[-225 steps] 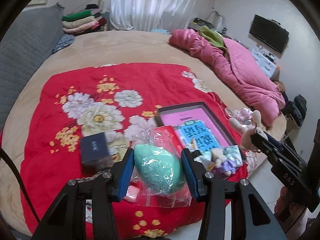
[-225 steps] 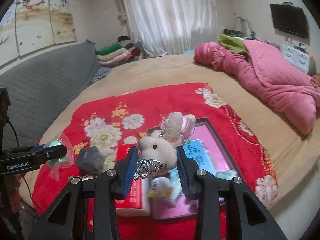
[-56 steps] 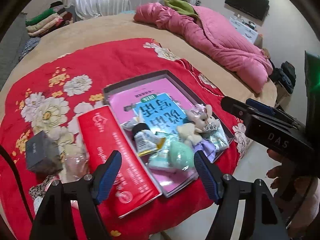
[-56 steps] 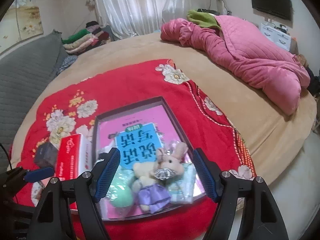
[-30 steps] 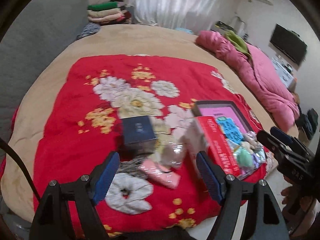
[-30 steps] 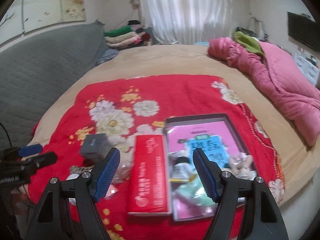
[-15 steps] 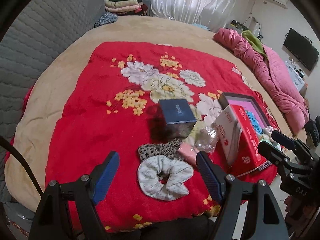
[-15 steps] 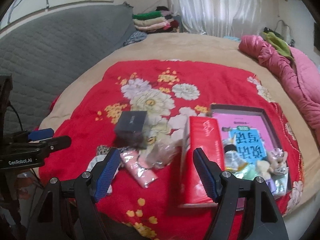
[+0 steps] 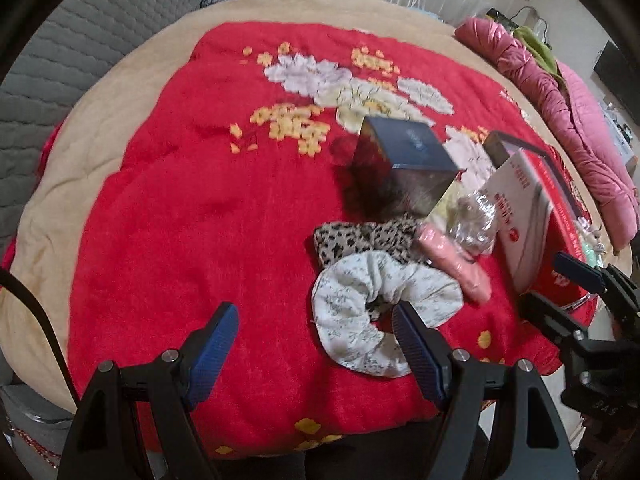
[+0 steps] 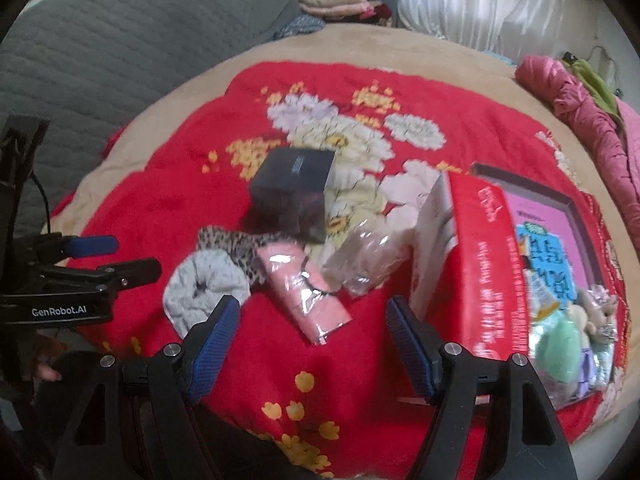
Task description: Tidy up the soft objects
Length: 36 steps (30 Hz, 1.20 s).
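While both our claws gape empty, left claw (image 9: 314,332) over the white scrunchie (image 9: 376,304), a dark box (image 9: 404,168) crowds behind; only the right view shows the plush rabbit (image 10: 596,316) in the tray (image 10: 576,208).

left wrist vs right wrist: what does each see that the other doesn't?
Left wrist only: the right hand-held gripper at the frame's right edge. Right wrist only: the left hand-held gripper, and the green plush lying in the tray. Both: white scrunchie, leopard scrunchie, pink packet, dark box, red box.
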Tool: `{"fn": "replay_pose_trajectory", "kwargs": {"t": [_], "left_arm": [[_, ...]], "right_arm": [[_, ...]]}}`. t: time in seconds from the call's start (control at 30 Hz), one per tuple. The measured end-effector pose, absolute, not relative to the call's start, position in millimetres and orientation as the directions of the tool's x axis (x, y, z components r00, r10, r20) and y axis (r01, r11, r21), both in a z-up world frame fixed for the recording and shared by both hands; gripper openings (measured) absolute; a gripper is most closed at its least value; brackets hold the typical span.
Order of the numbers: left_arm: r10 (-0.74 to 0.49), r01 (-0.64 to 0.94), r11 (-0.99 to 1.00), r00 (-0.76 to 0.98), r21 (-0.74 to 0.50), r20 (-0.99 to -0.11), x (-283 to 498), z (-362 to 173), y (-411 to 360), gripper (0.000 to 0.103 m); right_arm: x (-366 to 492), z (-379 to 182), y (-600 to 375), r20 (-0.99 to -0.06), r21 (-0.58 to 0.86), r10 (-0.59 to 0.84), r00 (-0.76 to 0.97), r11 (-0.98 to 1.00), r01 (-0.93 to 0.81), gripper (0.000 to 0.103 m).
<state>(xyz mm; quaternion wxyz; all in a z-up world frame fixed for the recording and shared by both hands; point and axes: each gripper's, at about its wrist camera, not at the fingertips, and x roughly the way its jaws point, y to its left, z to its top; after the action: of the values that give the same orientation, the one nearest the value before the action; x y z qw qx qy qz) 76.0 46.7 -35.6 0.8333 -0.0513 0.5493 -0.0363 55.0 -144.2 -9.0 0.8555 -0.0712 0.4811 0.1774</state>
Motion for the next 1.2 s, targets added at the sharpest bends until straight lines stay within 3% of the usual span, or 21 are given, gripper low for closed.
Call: {"fn": "replay_pose_trajectory", "kwargs": {"t": [0.47,0.73,0.93,1.03,1.2], "left_arm": [[-0.127,-0.011,0.99,0.328,-0.138,-0.936,86,-69,54,0.079],[-0.144,-0.01,0.988,0.296,-0.153,-0.944,92,-83,51,0.079],[-0.159,-0.006,0.986,0.292,-0.168,-0.943,94,-88,48,0.077],[-0.17,-0.008,0.984,0.294,-0.18,-0.941,96,-89,50,0.068],[-0.22,-0.005,0.973,0.285,-0.231,-0.933,99,-90,51,0.038]], "right_arm": [[76,-62,-108,-0.888,-0.063,0.157,0.432,0.889,-0.453,0.076],[82,-75,-107,-0.895,-0.092,0.127,0.427,0.886,-0.455,0.041],[85,-70,-113,-0.889,-0.066,0.147,0.433,0.896,-0.44,0.035],[84,-67,-116,-0.887,-0.055,0.155,0.434,0.9,-0.433,0.034],[82,-63,-117,-0.885,-0.036,0.173,0.433,0.901,-0.432,0.034]]}}
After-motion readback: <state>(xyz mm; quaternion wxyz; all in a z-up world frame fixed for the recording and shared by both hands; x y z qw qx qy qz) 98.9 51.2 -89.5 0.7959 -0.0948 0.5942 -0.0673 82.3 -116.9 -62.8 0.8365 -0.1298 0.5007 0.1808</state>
